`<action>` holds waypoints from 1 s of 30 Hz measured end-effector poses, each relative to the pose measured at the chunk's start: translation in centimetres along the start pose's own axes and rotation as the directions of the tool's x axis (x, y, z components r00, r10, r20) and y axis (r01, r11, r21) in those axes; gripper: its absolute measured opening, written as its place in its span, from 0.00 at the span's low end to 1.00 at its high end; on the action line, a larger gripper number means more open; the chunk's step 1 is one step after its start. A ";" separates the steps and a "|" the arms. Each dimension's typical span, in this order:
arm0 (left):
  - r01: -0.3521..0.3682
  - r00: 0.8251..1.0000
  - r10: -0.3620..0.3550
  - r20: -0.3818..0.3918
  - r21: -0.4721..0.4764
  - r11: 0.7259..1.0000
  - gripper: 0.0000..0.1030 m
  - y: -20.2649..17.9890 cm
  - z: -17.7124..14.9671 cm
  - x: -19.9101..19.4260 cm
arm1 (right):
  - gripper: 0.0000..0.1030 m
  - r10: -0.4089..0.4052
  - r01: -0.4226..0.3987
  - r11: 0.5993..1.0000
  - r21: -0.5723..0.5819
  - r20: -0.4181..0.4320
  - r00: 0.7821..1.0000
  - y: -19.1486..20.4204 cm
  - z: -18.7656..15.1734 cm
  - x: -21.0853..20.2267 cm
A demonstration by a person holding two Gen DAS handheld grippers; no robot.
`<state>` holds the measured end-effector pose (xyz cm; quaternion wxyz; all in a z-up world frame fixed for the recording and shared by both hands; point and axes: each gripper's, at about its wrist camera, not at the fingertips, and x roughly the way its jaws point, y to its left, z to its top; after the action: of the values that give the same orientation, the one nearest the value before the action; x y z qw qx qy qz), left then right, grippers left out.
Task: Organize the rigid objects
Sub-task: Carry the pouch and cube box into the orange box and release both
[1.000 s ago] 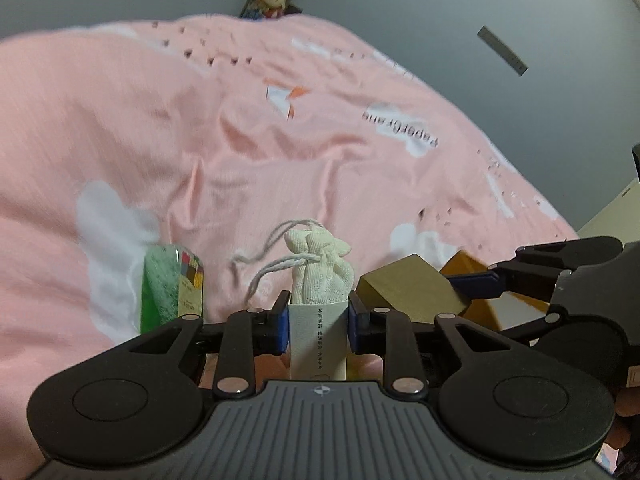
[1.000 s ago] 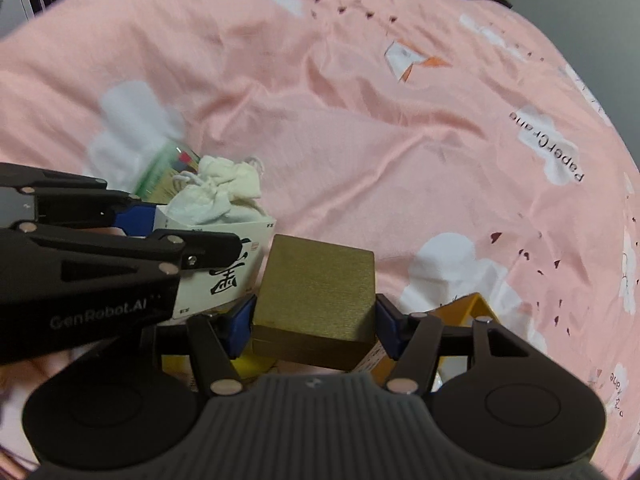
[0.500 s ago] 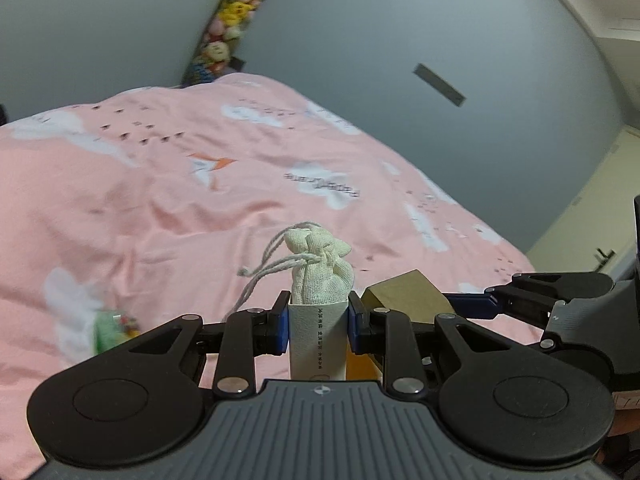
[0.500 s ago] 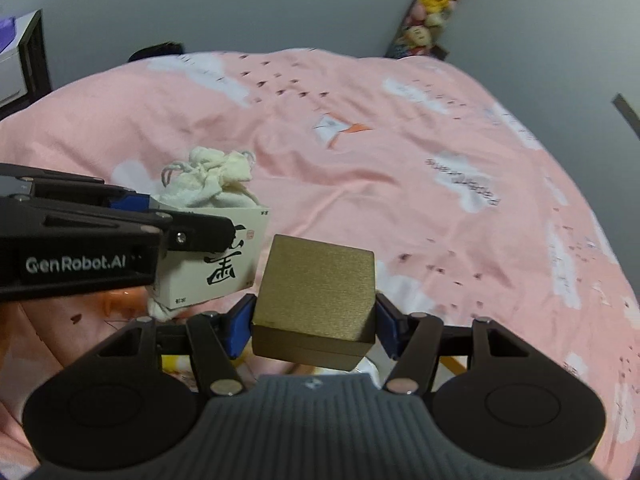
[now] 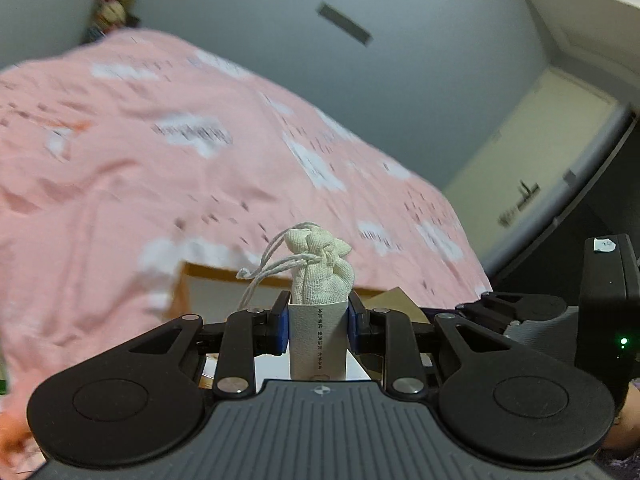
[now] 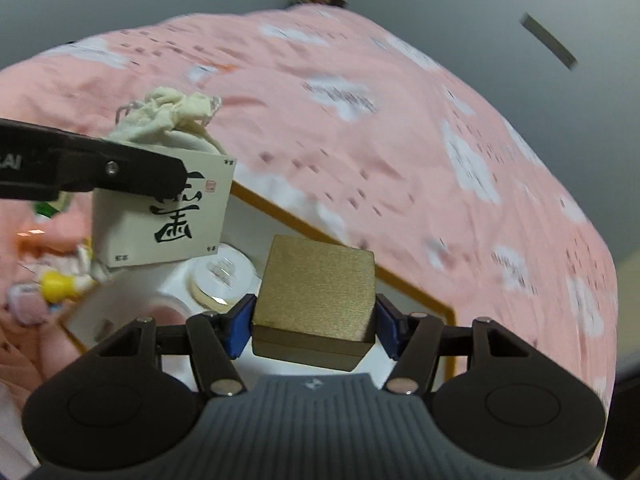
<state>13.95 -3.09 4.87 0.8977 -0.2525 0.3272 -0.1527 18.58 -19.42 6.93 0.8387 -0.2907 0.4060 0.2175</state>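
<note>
Gold cube (image 6: 316, 280) clamped crosswise in the right gripper (image 6: 314, 320), aloft over a tray (image 6: 400, 286) on the pink bedding (image 6: 400, 140). White box (image 6: 164, 216), a cloth pouch (image 6: 168, 120) protruding, is clamped upright in the left gripper (image 5: 318, 320) at ten o'clock. Tray lies directly beneath, nearer the right gripper.

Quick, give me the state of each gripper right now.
Left gripper: closed on the white box with a cloth pouch sticking out of its top.
Right gripper: closed on the gold box.
</note>
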 end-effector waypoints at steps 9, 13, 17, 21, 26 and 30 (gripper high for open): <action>0.018 0.979 -0.009 -0.204 0.043 0.999 0.29 -0.9 -0.2 8.6 | 0.60 -0.013 0.021 0.997 0.073 -0.113 0.993 -4.0 -2.6 5.1; 0.012 0.960 0.010 -0.279 0.080 0.997 0.29 -1.3 -0.6 11.4 | 0.60 -0.006 0.021 0.995 0.096 -0.153 0.988 -5.0 -3.2 7.2; 0.011 0.940 0.027 -0.339 0.108 0.994 0.29 -1.5 -0.7 14.0 | 0.60 -0.003 0.017 0.997 0.076 -0.188 0.982 -5.3 -3.7 9.3; 0.002 0.914 0.034 -0.403 0.090 0.996 0.29 -0.7 -0.9 16.3 | 0.60 0.001 0.009 0.999 0.051 -0.205 0.979 -5.4 -3.7 10.7; 0.034 0.859 -0.027 -0.512 0.003 0.999 0.29 0.7 -1.2 18.6 | 0.60 0.010 -0.001 0.999 0.038 -0.235 0.972 -5.5 -3.8 12.0; -0.029 0.837 0.021 -0.548 -0.007 1.000 0.30 1.2 -1.3 19.8 | 0.59 0.016 -0.006 0.999 0.042 -0.254 0.967 -5.4 -4.0 12.6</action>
<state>27.80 -11.26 -6.74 0.7668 -0.2009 0.5744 -0.2042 26.87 -24.43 -3.52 0.7842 -0.2969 0.5161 0.1748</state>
